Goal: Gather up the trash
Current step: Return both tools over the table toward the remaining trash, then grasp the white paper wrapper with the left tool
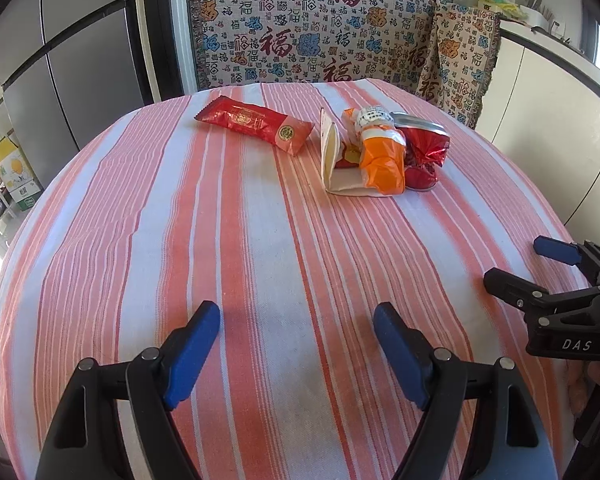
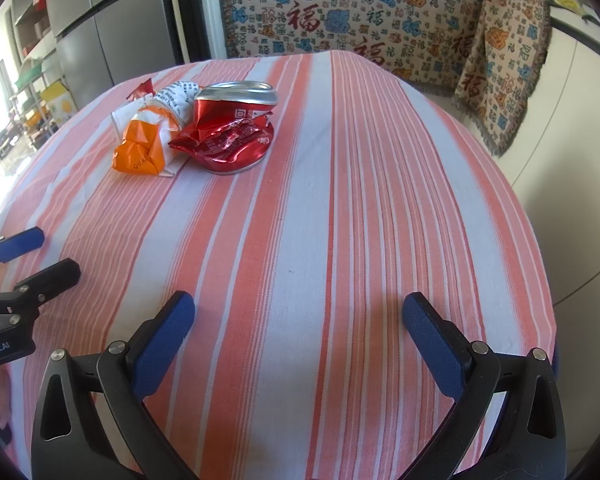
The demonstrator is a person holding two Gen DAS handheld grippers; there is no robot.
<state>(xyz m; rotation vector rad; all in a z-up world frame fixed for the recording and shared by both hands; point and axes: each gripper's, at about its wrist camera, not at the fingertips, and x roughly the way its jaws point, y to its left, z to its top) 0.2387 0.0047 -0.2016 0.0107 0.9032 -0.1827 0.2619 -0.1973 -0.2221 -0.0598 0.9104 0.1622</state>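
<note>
Left wrist view: we see the trash above centre on the striped bench (image 1: pixel 260 240), a red wrapper (image 1: pixel 256 124) lying apart to the left of a heap: orange packet (image 1: pixel 382 164), white carton (image 1: pixel 334 160), crushed can (image 1: pixel 424 148). All looks light; the films crinkly and slippery, best pinched at an edge, the can by its rim. Left gripper (image 1: pixel 296 350) and right gripper (image 2: pixel 300 344) are spread, empty, near the frame bottom.

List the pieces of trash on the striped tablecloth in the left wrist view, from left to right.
Red snack wrapper → open white carton → orange and white wrapper → crushed red can. The last three lie bunched together, touching; the red wrapper lies apart.
</note>
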